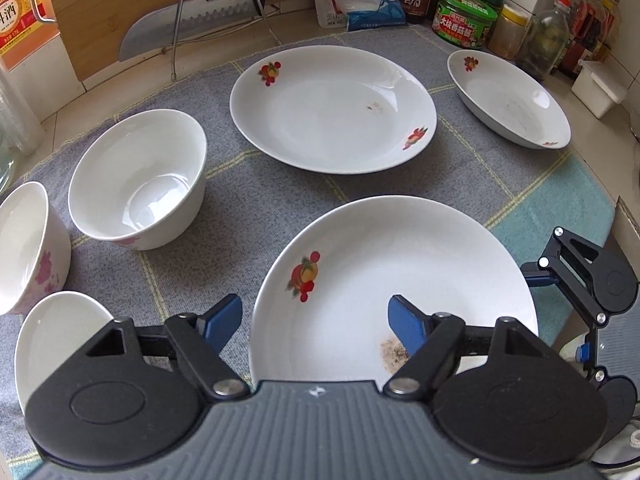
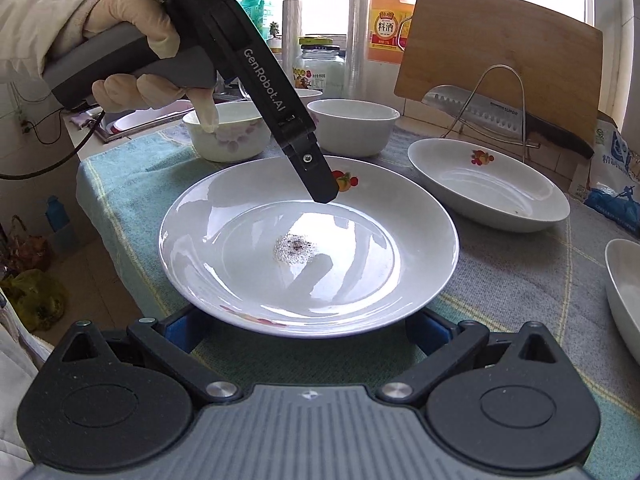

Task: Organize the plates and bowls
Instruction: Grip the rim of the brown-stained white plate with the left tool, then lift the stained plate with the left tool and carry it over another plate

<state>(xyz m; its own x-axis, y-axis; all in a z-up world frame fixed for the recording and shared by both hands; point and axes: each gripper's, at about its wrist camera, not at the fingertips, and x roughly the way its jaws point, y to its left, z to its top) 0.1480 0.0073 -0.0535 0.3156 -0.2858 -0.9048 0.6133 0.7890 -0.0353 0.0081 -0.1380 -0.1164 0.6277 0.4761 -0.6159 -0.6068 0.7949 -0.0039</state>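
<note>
Left to right on the cloth (image 1: 256,208): three bowls (image 1: 138,180), separate and unstacked; then three plates (image 1: 332,108), likewise apart. By this evidence, organizing has scarcely begun. Left gripper (image 1: 316,326), fingers spread, hovers over the near plate (image 1: 400,264), straddling its left rim. Right gripper (image 2: 296,334), also spread, flanks that plate's near edge at its right.

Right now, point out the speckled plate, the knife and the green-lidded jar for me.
speckled plate (image 2: 224,248): right wrist view, bare inner surface left of the specks.
knife (image 1: 192,24): left wrist view, middle of the blade.
green-lidded jar (image 1: 464,26): left wrist view, front label.
</note>
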